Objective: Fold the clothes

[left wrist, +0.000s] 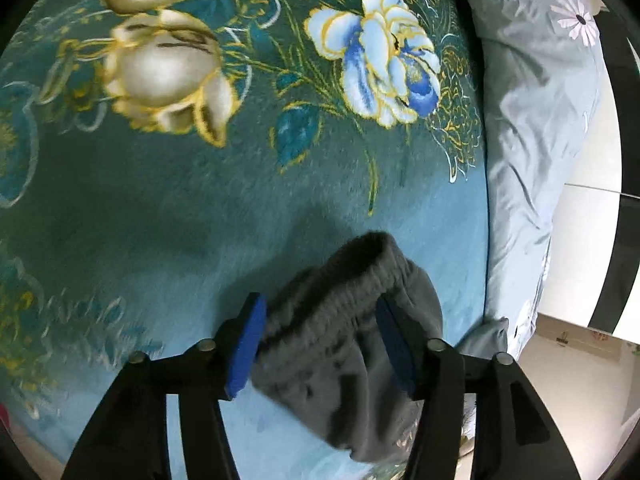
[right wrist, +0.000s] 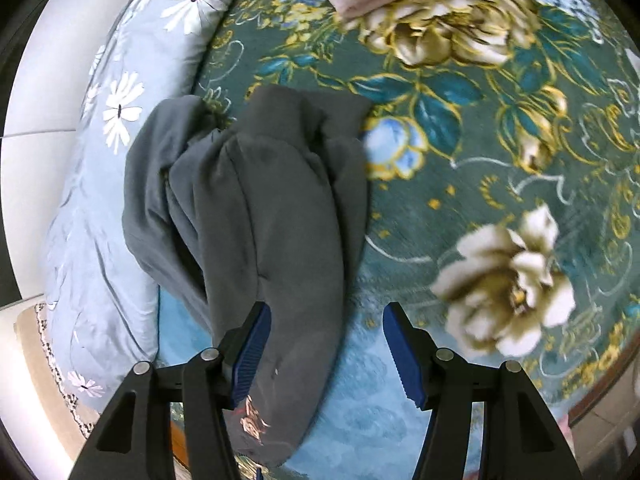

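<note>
With both claws, left and right, standing open, I'd regrip the grey garment ahead by its hem, evenly.

The left gripper points down with its two blue pads standing apart, not squeezing, and the right gripper points down too, its blue pads also wide apart with nothing pinched between them.
</note>
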`<state>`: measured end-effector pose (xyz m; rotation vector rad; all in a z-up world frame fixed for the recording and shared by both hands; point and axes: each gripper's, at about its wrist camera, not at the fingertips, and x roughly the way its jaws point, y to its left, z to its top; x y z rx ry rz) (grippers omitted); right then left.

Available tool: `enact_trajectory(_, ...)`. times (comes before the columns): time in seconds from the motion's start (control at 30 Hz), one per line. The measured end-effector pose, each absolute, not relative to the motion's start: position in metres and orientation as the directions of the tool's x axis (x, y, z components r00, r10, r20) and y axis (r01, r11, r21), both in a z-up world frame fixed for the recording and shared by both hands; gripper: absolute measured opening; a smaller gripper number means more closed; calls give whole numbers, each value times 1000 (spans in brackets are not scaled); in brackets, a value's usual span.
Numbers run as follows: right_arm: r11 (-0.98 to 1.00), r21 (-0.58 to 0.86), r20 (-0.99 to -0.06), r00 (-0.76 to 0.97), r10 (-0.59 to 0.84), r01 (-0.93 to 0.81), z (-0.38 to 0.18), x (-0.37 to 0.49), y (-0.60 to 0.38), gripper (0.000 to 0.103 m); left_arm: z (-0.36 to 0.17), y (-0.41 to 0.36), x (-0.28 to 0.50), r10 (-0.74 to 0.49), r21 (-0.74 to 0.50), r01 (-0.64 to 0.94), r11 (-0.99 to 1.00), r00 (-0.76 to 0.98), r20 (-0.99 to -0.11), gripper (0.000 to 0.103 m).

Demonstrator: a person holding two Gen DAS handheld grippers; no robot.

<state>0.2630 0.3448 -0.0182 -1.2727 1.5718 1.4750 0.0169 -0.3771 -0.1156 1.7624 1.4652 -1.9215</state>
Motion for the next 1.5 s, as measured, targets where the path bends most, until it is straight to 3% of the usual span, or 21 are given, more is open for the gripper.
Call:
enact_trajectory(0.27,-242,317,-939,-269,-213,-917,-1,243,328,62,-133,-368,6,593,-628,547,-554,-269,-759,55)
enact_trajectory(0.33,-267,312,-941,-258,-217,-912,0,240,321,62,-126,-369,11,618,-673,492,-552,-301,-726,36)
enact_trajectory(0.4,-288,306,-943,-248,-222,-907,1,239,314,62,-119,-367,15,647,-705,415,-574,-297,-702,30)
enact_trajectory(0.53,-316,281,-949,-214,-229,-906,-4,241,298,62,-114,-360,19,675,-712,296,-636,-234,-700,29)
enact_trajectory(0.67,-323,249,-957,-179,-229,-913,-8,245,287,62,-133,-363,17,670,-702,318,-637,-222,-709,30)
enact_trajectory(0.73,-328,234,-960,-165,-224,-915,-7,248,282,62,-146,-364,13,681,-717,342,-607,-240,-692,36)
enact_trajectory(0.9,-342,202,-969,-137,-204,-918,-2,252,276,62,-153,-360,11,739,-782,347,-518,-278,-613,37)
enact_trajectory(0.97,-347,193,-971,-129,-199,-918,0,253,273,62,-142,-355,11,763,-815,275,-510,-293,-576,16)
enact_trajectory(1.13,-380,191,-972,-121,-200,-905,3,245,264,62,-113,-358,21,863,-922,164,-352,-324,-387,15)
enact_trajectory(1.2,-397,190,-973,-117,-201,-898,4,241,261,62,-116,-357,24,867,-912,179,-368,-288,-407,15)
enact_trajectory(1.33,-410,199,-970,-121,-209,-890,3,232,254,62,-160,-358,29,817,-817,312,-485,-173,-551,16)
enact_trajectory(1.5,-421,209,-968,-124,-220,-883,1,226,246,62,-169,-356,31,794,-784,358,-507,-160,-586,18)
